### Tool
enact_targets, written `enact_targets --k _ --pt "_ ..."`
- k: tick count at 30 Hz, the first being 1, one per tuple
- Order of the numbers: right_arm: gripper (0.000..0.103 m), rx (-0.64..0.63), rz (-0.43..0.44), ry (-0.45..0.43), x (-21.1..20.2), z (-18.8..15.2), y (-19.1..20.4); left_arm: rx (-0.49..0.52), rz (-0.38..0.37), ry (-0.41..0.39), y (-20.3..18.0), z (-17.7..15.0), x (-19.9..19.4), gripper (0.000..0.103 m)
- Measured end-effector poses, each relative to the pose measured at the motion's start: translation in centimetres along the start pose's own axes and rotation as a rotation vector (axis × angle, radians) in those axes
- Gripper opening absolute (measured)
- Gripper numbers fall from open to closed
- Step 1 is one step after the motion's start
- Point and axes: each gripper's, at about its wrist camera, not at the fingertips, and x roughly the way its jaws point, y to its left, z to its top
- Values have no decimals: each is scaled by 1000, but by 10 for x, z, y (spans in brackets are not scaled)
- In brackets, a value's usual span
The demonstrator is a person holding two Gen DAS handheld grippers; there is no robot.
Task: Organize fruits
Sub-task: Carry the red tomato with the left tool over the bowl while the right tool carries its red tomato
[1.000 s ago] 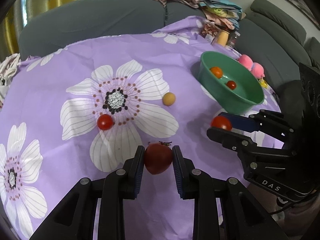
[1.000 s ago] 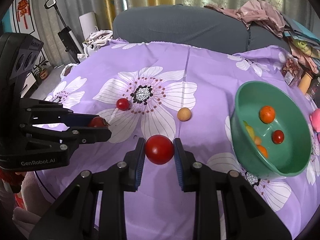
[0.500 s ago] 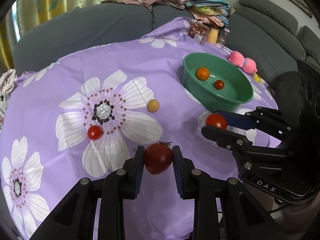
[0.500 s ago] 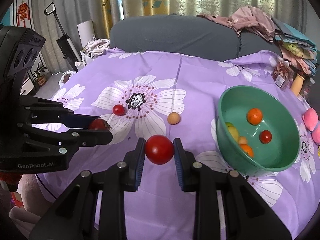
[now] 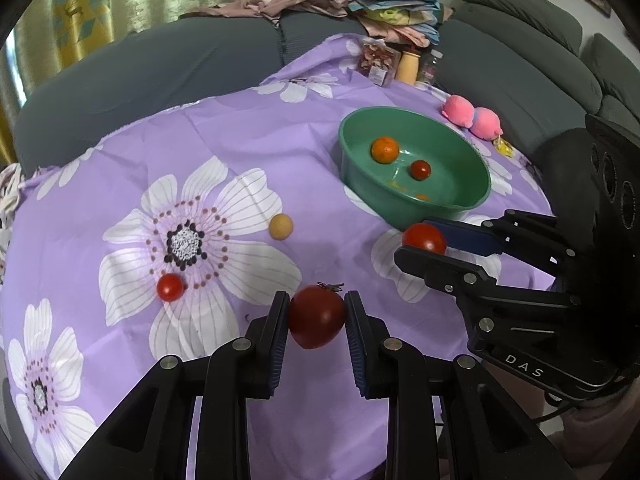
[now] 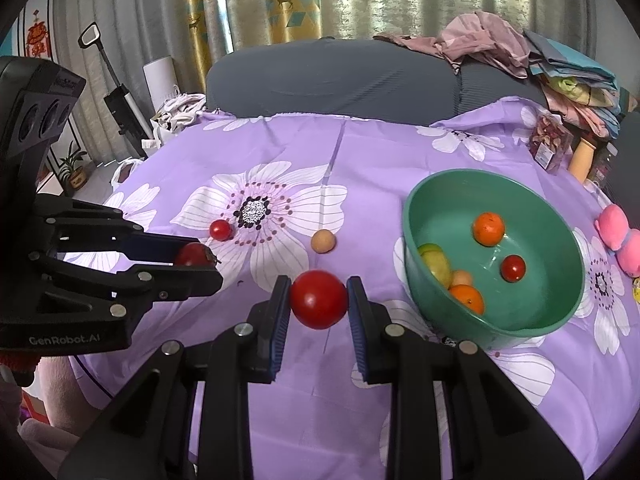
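My left gripper [image 5: 316, 316] is shut on a dark red tomato [image 5: 317, 322] with a stem, held above the purple flowered cloth. My right gripper [image 6: 319, 300] is shut on a bright red tomato [image 6: 319, 299]; in the left wrist view that right gripper [image 5: 424, 245] hangs just before the green bowl [image 5: 404, 204]. The bowl [image 6: 532, 322] holds an orange [image 6: 488, 229], a small red tomato [image 6: 513, 268] and several other fruits. On the cloth lie a small red tomato [image 5: 170, 287] and a tan round fruit [image 5: 280, 227]. The left gripper [image 6: 196, 258] shows at the left of the right wrist view.
A grey sofa [image 6: 332, 76] with piled clothes [image 6: 500, 46] runs behind the table. Jars and a bottle [image 5: 408, 66] stand at the far corner, a pink plush toy [image 5: 474, 114] beyond the bowl. A standing vacuum [image 6: 116, 92] is at the left.
Both grippers have drifted with their tomatoes, the left one rising a little; the bowl and the loose fruits have slid leftwards in both views. Both grips are unchanged.
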Motion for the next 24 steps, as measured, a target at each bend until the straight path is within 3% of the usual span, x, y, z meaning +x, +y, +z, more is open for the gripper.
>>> enact_targets --k 24 --pt "29 91 -52 -19 -4 -5 -48 79 -46 -1 -31 38 24 28"
